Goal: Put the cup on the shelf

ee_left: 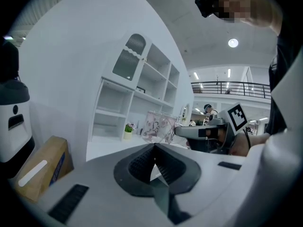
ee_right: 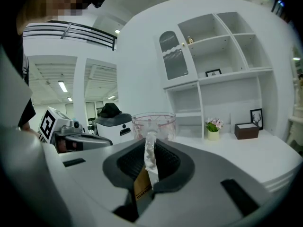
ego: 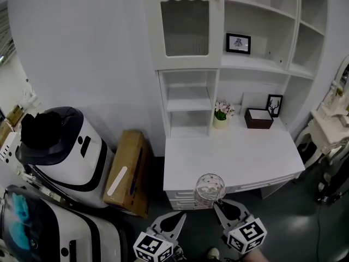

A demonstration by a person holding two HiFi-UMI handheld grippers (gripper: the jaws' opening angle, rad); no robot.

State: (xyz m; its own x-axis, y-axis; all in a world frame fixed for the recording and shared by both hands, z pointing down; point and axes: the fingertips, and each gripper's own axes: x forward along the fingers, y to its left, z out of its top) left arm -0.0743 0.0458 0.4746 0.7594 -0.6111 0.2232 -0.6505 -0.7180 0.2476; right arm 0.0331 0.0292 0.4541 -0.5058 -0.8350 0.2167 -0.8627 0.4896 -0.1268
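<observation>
Risk: clear patterned glass cup [ego: 210, 188] gripped by one thin wall only. Smooth glass may slip or swing if right gripper [ee_right: 150, 148] tilts on reach to white shelf unit [ego: 188, 100], upper centre of head view. Base may clip white desk [ego: 240, 152].

Right gripper: jaws nearly together, pinching cup wall; cup lower centre of head view, over desk front edge.

Left gripper [ee_left: 154, 148]: jaws pressed together, empty.

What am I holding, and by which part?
The right gripper pinches the glass cup by a thin clear piece on its side, likely its handle. The left gripper holds nothing.
</observation>
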